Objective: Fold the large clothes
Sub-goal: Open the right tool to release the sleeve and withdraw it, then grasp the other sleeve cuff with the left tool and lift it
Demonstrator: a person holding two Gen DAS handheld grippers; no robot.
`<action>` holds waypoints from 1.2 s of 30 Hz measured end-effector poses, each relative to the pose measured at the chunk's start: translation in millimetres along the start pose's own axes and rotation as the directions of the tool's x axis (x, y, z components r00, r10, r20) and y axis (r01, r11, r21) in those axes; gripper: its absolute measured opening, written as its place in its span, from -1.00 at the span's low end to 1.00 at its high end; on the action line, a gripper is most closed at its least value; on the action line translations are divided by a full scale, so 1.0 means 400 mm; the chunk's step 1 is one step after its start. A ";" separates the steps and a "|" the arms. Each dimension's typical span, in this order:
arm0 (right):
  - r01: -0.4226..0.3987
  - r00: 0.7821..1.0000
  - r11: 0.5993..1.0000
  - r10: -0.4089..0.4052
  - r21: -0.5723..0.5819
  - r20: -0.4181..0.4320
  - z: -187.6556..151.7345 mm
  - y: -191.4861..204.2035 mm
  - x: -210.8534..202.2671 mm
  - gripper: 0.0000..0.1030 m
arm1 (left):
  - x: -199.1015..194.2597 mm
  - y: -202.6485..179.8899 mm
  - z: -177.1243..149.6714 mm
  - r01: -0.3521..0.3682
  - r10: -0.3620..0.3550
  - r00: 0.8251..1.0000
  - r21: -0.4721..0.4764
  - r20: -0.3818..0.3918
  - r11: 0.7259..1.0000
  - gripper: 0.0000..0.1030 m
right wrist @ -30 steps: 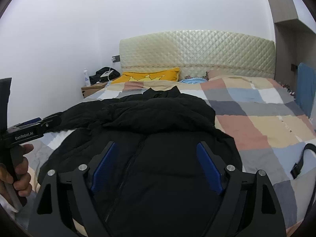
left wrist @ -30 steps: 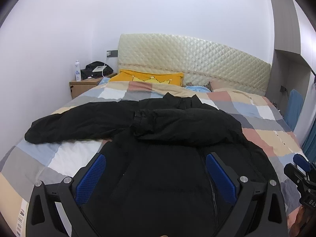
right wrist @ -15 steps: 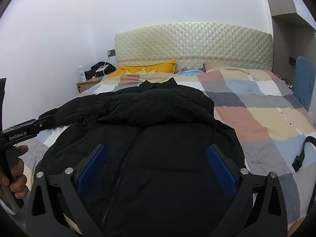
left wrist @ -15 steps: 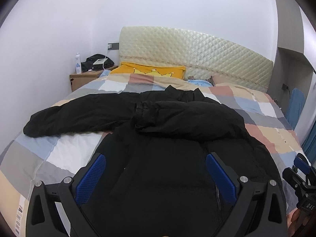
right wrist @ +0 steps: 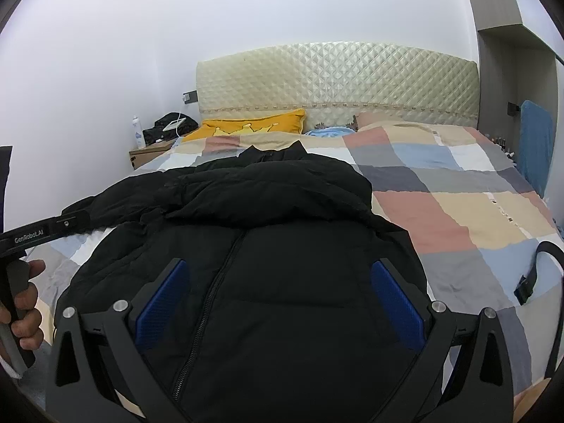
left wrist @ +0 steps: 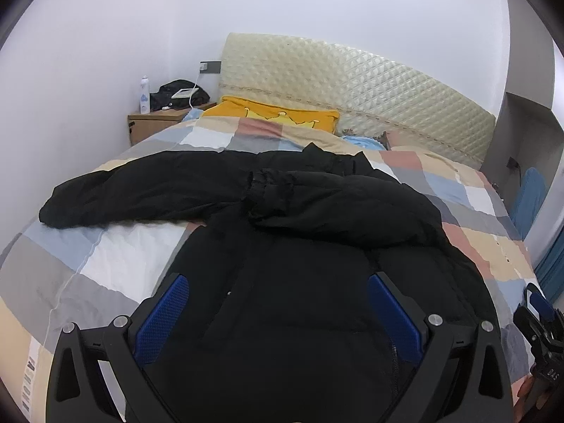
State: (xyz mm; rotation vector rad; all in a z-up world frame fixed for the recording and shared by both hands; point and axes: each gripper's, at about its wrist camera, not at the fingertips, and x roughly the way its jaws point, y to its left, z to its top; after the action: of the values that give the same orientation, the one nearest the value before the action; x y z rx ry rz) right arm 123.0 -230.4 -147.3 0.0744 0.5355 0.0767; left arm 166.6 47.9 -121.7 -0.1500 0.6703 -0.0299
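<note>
A large black puffer jacket (left wrist: 299, 282) lies front up on the checked bed cover, zipper (right wrist: 211, 285) toward me. One sleeve (left wrist: 141, 190) stretches out to the left; the other sleeve (left wrist: 335, 204) is folded across the chest. My left gripper (left wrist: 278, 306) is open and empty, hovering over the jacket's lower body. My right gripper (right wrist: 278, 296) is open and empty too, above the jacket's hem. The jacket also fills the right wrist view (right wrist: 282, 211).
The bed (left wrist: 493, 239) has a quilted cream headboard (right wrist: 335, 81) and a yellow pillow (left wrist: 282, 116). A wooden nightstand (left wrist: 155, 123) with a bottle and dark items stands back left. A black strap (right wrist: 535, 275) lies on the bed's right side. A blue cloth (right wrist: 535, 141) hangs right.
Both grippers have drawn slightly nearer over the jacket and tilted a little. The right gripper's jaws have spread wider. The jacket has not moved.
</note>
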 end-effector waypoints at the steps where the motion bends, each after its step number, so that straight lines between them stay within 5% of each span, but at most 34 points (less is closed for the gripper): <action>1: -0.001 1.000 1.000 0.001 0.001 0.001 0.001 -0.002 0.001 0.99 | 0.003 0.005 0.004 -0.002 0.002 1.000 -0.005 -0.002 1.000 0.99; 10: -0.003 1.000 1.000 0.003 -0.001 0.007 -0.005 0.001 -0.001 0.99 | -0.007 0.193 0.082 -0.036 0.042 0.999 -0.159 0.035 0.987 0.99; 14: 0.000 1.000 1.000 0.000 -0.003 0.004 -0.006 0.003 0.001 0.99 | 0.014 0.360 0.140 -0.003 0.002 1.000 -0.286 -0.004 0.958 0.99; 20: 0.020 1.000 1.000 -0.020 -0.005 -0.013 -0.004 0.009 0.019 0.99 | 0.103 0.623 0.204 -0.098 0.074 0.994 -0.336 -0.084 0.937 0.99; 26: 0.048 0.998 0.999 -0.049 -0.013 -0.034 -0.002 0.017 0.044 0.99 | 0.250 0.891 0.162 -0.123 0.037 0.983 -0.493 -0.182 0.861 0.98; 31: 0.065 0.996 0.998 -0.065 -0.004 -0.060 0.002 0.023 0.071 0.99 | 0.361 1.044 0.107 -0.099 -0.019 0.984 -0.629 -0.177 0.772 0.97; 36: 0.080 0.992 0.996 -0.075 0.042 -0.099 0.010 0.021 0.115 0.99 | 0.450 1.147 0.065 -0.088 -0.038 0.987 -0.712 -0.159 0.697 0.74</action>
State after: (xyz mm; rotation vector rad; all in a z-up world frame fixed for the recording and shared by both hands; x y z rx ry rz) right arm 164.1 -218.1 -166.3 0.0952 0.6374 -0.0078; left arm 314.2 491.3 -280.5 -0.9150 0.8217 0.2594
